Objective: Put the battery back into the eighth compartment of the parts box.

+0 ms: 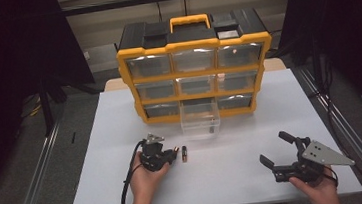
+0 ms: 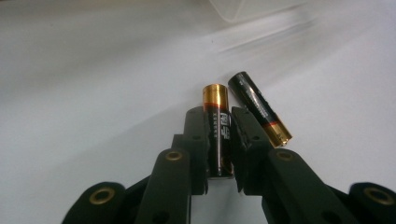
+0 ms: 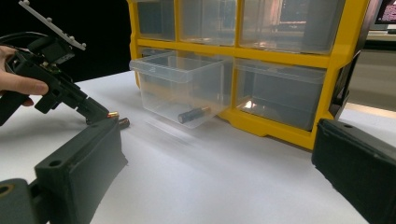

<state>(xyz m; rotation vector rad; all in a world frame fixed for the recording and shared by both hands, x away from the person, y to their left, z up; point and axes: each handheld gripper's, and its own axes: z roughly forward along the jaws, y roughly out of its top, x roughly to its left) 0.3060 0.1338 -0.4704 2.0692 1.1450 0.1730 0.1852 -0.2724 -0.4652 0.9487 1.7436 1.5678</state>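
My left gripper [image 2: 218, 119] is shut on a black and gold battery [image 2: 217, 140], holding it just above the white table. A second battery [image 2: 259, 112] lies on the table right beside it, also visible in the high view as the loose battery [image 1: 184, 154] just right of the left gripper [image 1: 172, 154]. A clear drawer [image 1: 200, 121] is pulled out of the bottom middle slot of the yellow and black organizer [image 1: 192, 45]. One battery [image 3: 192, 114] lies inside that drawer [image 3: 182, 84]. My right gripper [image 1: 276, 149] stands wide open and empty at the front right.
The white table top [image 1: 226, 178] ends in a front edge close behind both hands. The organizer's other clear drawers are pushed in. Dark curtains and metal rails flank the table. A cable trails from the left gripper off the front edge.
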